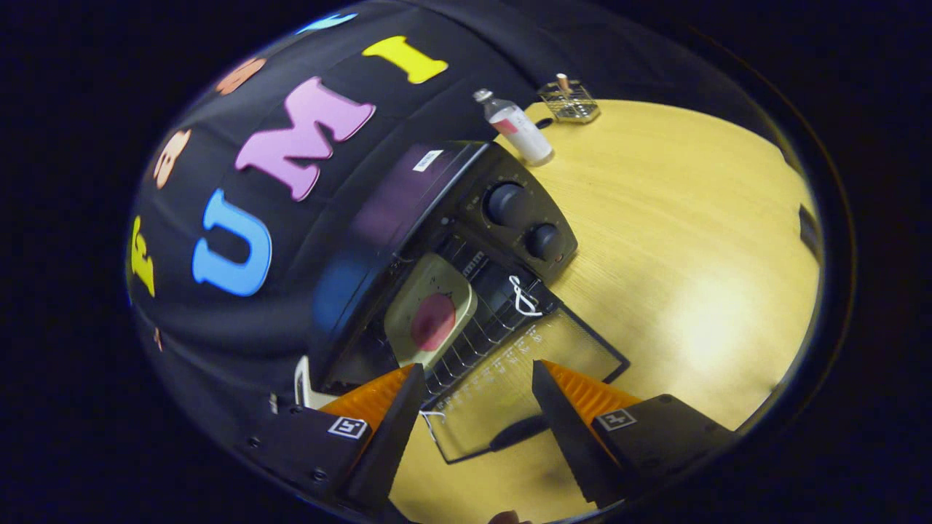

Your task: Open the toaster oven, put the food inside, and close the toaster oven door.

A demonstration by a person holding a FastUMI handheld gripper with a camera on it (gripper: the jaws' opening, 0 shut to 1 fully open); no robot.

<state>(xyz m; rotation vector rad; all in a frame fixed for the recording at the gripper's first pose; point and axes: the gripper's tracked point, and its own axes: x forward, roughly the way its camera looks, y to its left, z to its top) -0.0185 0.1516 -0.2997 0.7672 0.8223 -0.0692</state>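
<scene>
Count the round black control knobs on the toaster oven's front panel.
2. One round black knob sits on the black toaster oven panel nearer the white bottle; the other sits beside it, nearer the open glass door. The open gripper hovers over that door.

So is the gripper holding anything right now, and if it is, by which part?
Nothing is held. The gripper is open, its fingers apart above the lowered toaster oven door. The food already sits on its tray inside the toaster oven.

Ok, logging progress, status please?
Hand-held gripper open, empty, above the lowered door. Food tray inside toaster oven. Door not yet closed. Nothing blocking.
</scene>
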